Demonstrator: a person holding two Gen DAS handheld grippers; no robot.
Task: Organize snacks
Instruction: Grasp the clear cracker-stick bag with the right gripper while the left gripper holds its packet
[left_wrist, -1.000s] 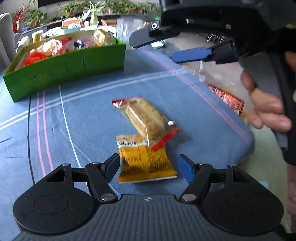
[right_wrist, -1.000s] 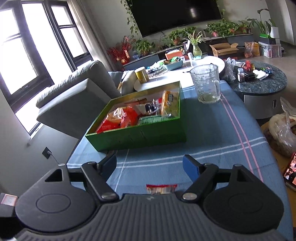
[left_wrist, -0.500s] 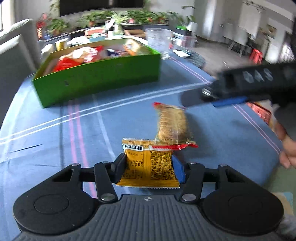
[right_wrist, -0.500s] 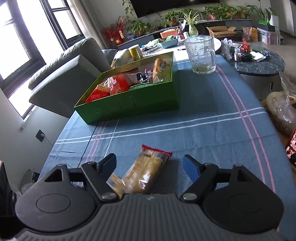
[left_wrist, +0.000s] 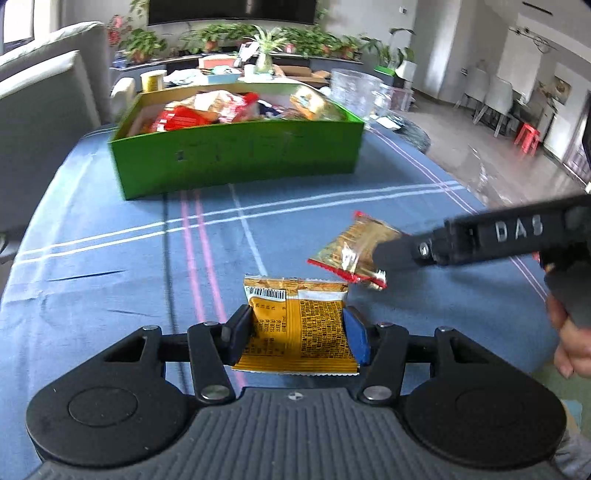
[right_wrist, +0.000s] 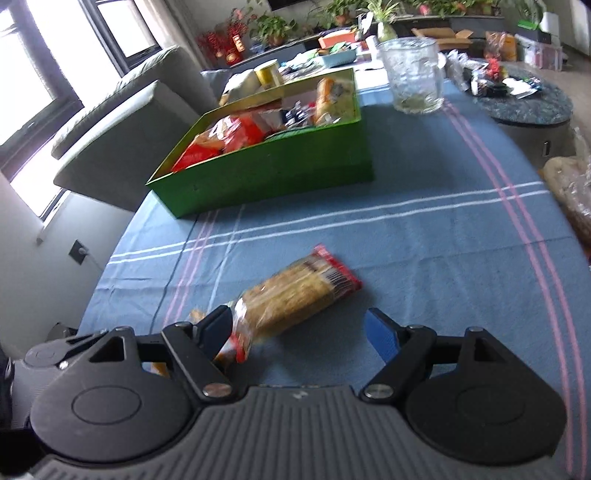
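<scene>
Since half a second ago: left tool (left_wrist: 297, 334) still clamped on orange packet (left_wrist: 298, 325), now lifted a little off counter (left_wrist: 110, 258); cracker pack (right_wrist: 295, 295) slid off the orange packet's top edge toward the right; right tool (right_wrist: 297, 332) moved in closer around it.

Nearest, left view: both blue pads pressed against the orange packet's sides, barcode end pointing away, packet roughly flat above the blue striped cloth. Just right of it, apart from it: cracker pack, tilted, red-edged end nearest. Right tool's black arm reaching in from the right, its tip overlapping the pack; fingers of the hand (left_wrist: 572, 343) holding it visible at the right edge.

Right view: tool spread wide, left pad touching the cracker pack's near end, right pad well clear of it. Pack lying diagonally on the counter, far red end pointing up-right. Cannot tell whether the pack rests fully on the cloth.

Farther back: green box (left_wrist: 236, 155) on the counter, filled with red and orange snack bags. Beyond its right corner: glass mug (right_wrist: 413, 74), upright on the counter.
</scene>
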